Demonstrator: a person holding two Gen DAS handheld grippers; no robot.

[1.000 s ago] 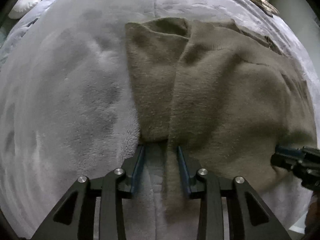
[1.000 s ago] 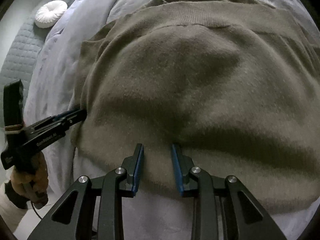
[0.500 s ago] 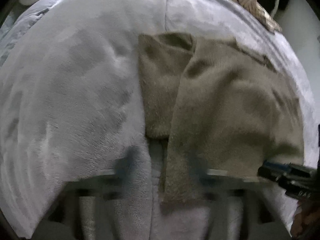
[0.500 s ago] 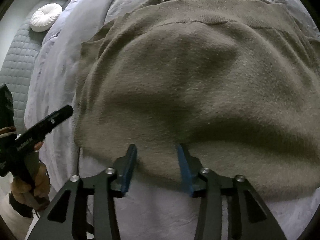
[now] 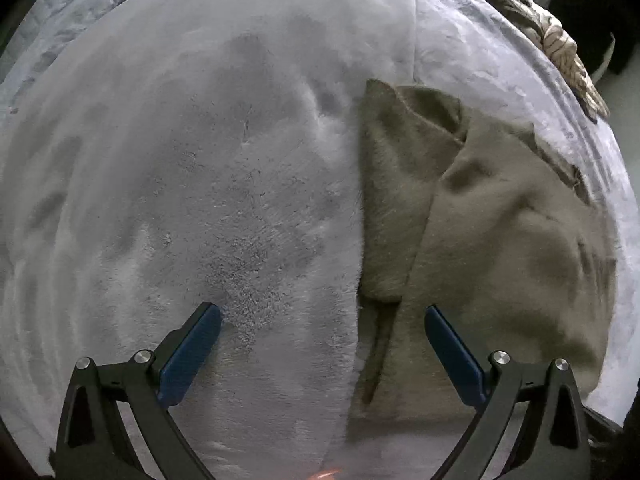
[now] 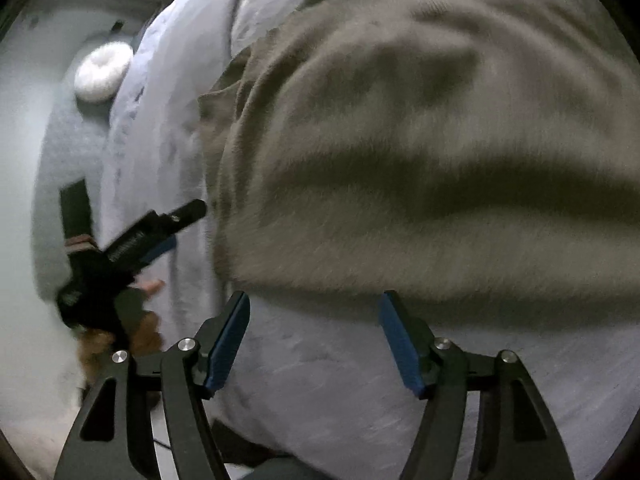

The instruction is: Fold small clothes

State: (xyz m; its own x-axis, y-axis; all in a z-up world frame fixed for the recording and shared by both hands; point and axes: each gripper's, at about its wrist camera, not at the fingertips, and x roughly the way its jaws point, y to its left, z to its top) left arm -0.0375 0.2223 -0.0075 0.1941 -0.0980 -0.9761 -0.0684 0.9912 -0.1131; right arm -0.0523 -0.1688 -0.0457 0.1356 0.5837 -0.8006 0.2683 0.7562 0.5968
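Fingers first: your left gripper [image 5: 322,316] stands with its blue pads spread wide and nothing between them, one pad over the pale grey plush blanket [image 5: 200,200] and the other over the near hem of the olive-brown knitted sweater [image 5: 500,240]; your right gripper [image 6: 314,304] is likewise apart and empty, its tips just short of the sweater's near edge [image 6: 420,180]. The sweater lies flat on the blanket, partly folded, with one sleeve or side panel already laid inward along its left side in the left wrist view. Expect it to handle as light, soft and limp, a fuzzy knit that sags wherever it is unsupported and clings a little to the plush beneath, so it will likely drag rather than slide. Take it at the hem corners or along a doubled edge, pinching both layers together, since a single-layer grip would probably stretch the knit and spoil the fold. Against the frames of a second ago, both pairs of fingers, then nearly together at the near hem, have opened wide and drawn back from the cloth, and your left gripper has swung leftward, so the sweater now sits toward the right of its view. Farther off, a white round cushion [image 6: 103,72] rests beyond the bedding.
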